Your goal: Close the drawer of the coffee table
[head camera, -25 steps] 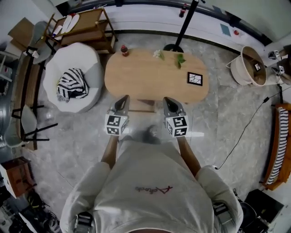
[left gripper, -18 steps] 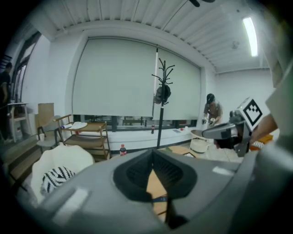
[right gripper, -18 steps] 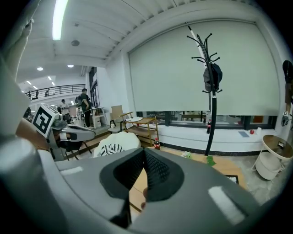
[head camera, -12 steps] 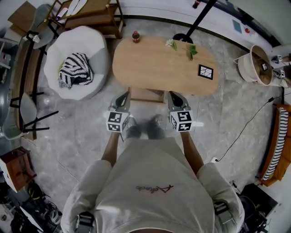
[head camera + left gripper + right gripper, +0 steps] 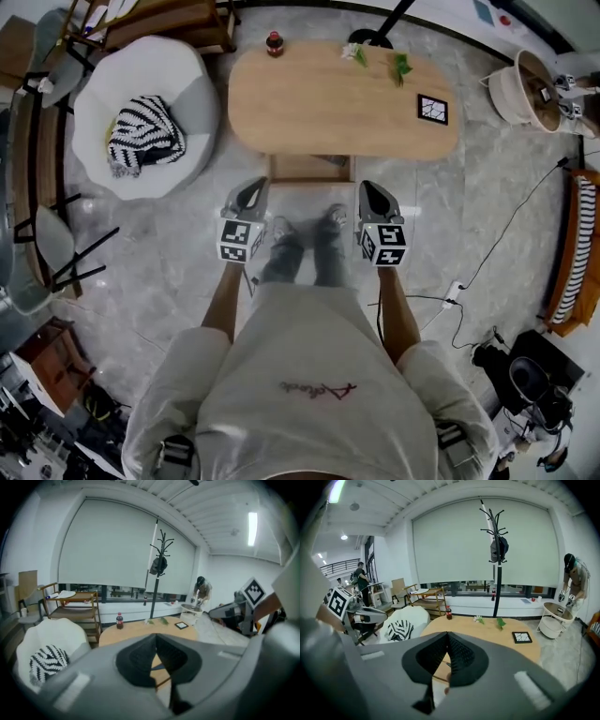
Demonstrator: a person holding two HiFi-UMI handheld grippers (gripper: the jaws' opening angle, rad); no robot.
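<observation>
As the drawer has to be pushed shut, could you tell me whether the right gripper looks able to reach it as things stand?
Probably yes. The right gripper, fingers shut and empty, points at the coffee table, just right of the open drawer; only bare floor lies between them.

Coffee table point(image 5: 319, 103) light wood; beanbag point(image 5: 183, 80) white; throw point(image 5: 142, 142) black-white striped; floor point(image 5: 169, 253) grey marble-veined; bottle point(image 5: 274, 42) dark, label looks red.

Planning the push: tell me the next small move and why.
Probably ease both grippers forward against the drawer: it juts from the coffee table toward the person, and the left gripper and right gripper, jaws shut, sit near its front corners.
</observation>
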